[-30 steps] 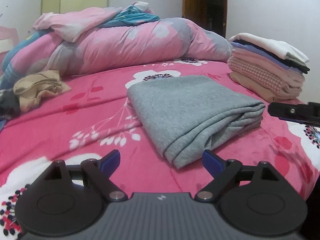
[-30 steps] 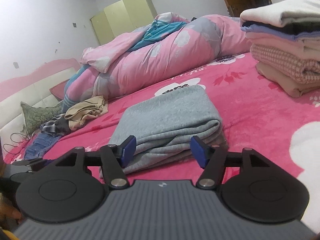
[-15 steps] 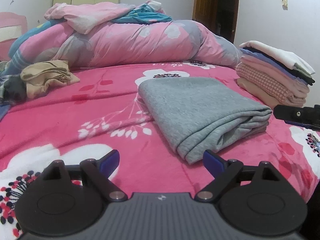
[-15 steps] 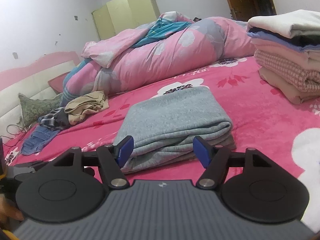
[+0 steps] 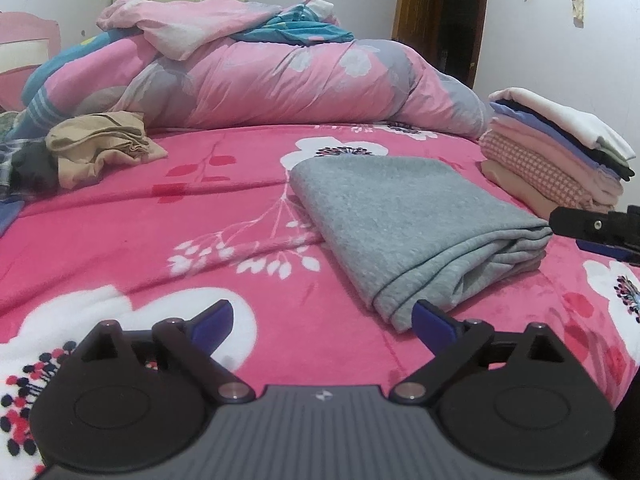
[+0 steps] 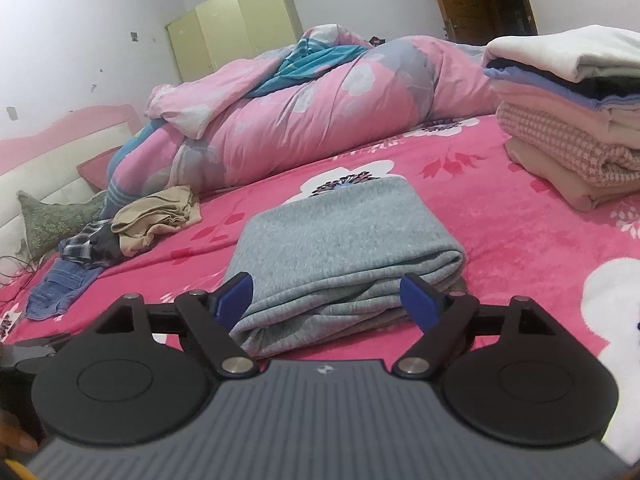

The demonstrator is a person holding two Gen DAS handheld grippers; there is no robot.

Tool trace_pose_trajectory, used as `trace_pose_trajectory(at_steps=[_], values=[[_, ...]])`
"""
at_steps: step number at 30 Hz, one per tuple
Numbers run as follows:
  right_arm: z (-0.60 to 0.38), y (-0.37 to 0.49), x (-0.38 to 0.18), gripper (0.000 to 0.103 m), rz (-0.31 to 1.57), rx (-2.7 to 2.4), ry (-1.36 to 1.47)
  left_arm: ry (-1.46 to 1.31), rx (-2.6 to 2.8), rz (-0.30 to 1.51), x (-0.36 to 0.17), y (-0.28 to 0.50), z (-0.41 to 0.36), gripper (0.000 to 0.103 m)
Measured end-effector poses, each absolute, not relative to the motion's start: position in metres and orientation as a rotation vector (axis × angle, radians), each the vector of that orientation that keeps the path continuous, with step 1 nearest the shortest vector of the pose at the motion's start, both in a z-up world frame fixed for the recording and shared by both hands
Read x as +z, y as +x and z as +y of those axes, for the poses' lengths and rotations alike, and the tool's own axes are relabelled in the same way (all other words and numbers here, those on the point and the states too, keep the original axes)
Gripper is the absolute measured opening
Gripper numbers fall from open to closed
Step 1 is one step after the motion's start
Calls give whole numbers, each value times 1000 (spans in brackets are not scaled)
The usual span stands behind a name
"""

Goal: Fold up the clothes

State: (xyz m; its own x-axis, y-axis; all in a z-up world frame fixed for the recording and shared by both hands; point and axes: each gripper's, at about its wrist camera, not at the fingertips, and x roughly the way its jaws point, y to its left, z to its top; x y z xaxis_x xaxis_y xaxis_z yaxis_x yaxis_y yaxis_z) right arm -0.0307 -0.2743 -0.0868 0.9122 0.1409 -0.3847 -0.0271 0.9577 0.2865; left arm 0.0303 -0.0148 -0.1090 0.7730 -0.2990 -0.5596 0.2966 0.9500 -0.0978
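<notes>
Across the left wrist view, the folded grey garment [image 5: 404, 216] is lying on the pink floral bedspread [image 5: 140, 232], running from about one o'clock down toward the left gripper [image 5: 322, 318], its long axis slanting away to the upper left and its near corner sitting just beside the right-hand blue pad. The left gripper is standing spread wide, its jaws having just been opening, with only bedspread between them. At three o'clock the tip of the right gripper [image 5: 600, 228] is poking in, close by the garment's layered edge. At two o'clock the stack of folded clothes [image 5: 556, 152] is resting well apart from the garment; at ten o'clock a crumpled tan garment [image 5: 100, 144] is waiting. Over in the right wrist view, the grey garment [image 6: 340, 240] is lying dead ahead at twelve o'clock, its open layered edge facing the right gripper [image 6: 326, 298] and sitting between the spread pads, which are not pressing it; these jaws too have just been opening. Judging by this, the right hand is the nearer and squarer to it, and the stack [image 6: 568, 120] is lying at two o'clock.
</notes>
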Motion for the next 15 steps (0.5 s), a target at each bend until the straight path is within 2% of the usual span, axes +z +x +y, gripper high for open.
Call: trace_pose_trajectory(at_steps=[12, 15], values=[[-267, -21, -87, 101, 416, 45, 299, 43, -265, 670, -103, 39, -17, 103], [-270, -22, -88, 102, 429, 37, 297, 44, -262, 681, -102, 40, -24, 103]])
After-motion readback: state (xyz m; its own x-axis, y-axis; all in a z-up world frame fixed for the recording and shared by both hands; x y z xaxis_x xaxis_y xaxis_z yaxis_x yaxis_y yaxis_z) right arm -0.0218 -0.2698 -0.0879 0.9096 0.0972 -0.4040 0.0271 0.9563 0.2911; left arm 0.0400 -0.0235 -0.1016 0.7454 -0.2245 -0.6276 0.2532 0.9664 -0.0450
